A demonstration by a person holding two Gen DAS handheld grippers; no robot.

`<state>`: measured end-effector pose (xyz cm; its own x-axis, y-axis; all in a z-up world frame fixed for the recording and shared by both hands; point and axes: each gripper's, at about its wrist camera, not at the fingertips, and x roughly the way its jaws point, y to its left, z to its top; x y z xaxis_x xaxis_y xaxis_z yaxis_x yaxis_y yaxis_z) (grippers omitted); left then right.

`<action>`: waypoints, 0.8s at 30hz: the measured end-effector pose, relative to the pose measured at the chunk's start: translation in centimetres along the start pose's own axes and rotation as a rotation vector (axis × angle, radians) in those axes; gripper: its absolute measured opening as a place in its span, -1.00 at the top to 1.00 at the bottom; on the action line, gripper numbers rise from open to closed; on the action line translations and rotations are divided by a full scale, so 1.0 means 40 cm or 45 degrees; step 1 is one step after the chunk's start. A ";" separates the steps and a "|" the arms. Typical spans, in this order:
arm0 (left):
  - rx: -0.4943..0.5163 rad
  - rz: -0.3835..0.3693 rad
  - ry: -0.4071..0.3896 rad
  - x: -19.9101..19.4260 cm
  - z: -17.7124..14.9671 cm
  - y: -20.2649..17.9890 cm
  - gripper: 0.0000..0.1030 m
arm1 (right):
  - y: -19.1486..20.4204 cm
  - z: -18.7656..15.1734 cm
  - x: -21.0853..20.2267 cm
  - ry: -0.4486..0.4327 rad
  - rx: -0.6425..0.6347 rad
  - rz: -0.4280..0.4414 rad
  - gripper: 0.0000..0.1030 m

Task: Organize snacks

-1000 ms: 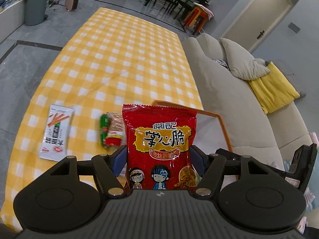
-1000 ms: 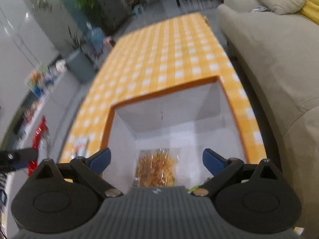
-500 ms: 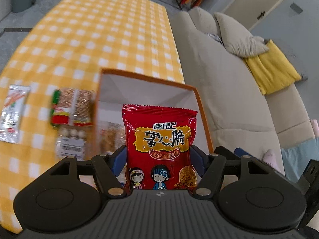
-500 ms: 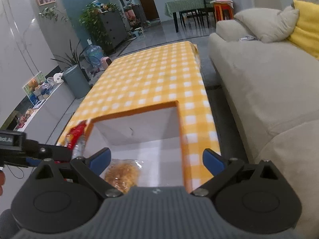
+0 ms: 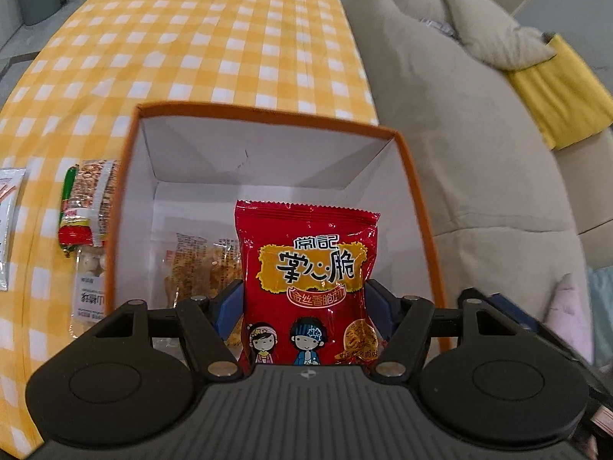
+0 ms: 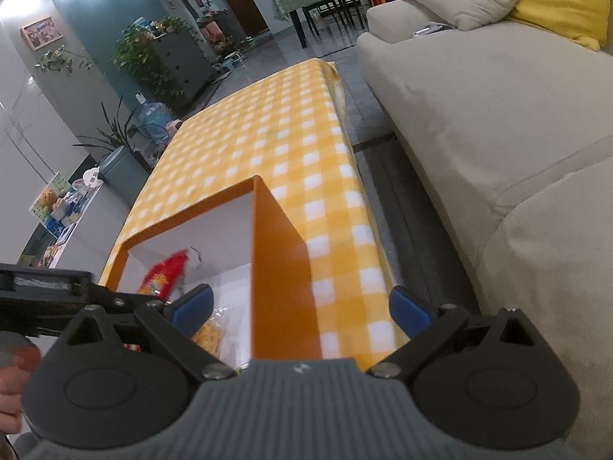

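My left gripper (image 5: pixel 306 303) is shut on a red snack bag (image 5: pixel 310 268) and holds it upright over the open orange box (image 5: pixel 264 115) with white inside. A clear packet of yellow crisps (image 5: pixel 199 264) lies on the box floor. The right wrist view also shows the red bag (image 6: pixel 164 272), the box's orange wall (image 6: pixel 279 268) and the crisps (image 6: pixel 208 333). My right gripper (image 6: pixel 300 306) is open and empty, straddling the box's right wall.
On the yellow checked tablecloth (image 5: pixel 191 38) left of the box lie a red-green snack packet (image 5: pixel 82 207), a clear packet of white balls (image 5: pixel 90 280) and a white packet (image 5: pixel 7 211). A beige sofa (image 6: pixel 498 134) runs along the table's right side.
My left gripper has carried the red bag rightwards from above the table to over the box. My right gripper has drawn back out of the box to its right wall.
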<state>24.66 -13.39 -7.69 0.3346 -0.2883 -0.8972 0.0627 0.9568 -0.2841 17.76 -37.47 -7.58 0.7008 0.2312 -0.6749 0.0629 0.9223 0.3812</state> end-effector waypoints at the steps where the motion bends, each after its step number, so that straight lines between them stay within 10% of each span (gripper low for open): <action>1: 0.015 0.029 0.005 0.016 0.000 -0.012 -0.50 | -0.002 0.000 0.002 -0.009 0.005 -0.009 -0.86; 24: -0.060 0.099 0.092 0.213 0.043 -0.057 -0.49 | -0.066 0.002 0.089 0.043 0.130 -0.036 -0.84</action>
<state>28.99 -17.97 -14.11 0.2680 -0.2171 -0.9387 -0.0053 0.9739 -0.2268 20.14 -39.14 -10.92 0.6735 0.2178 -0.7064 0.1552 0.8927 0.4232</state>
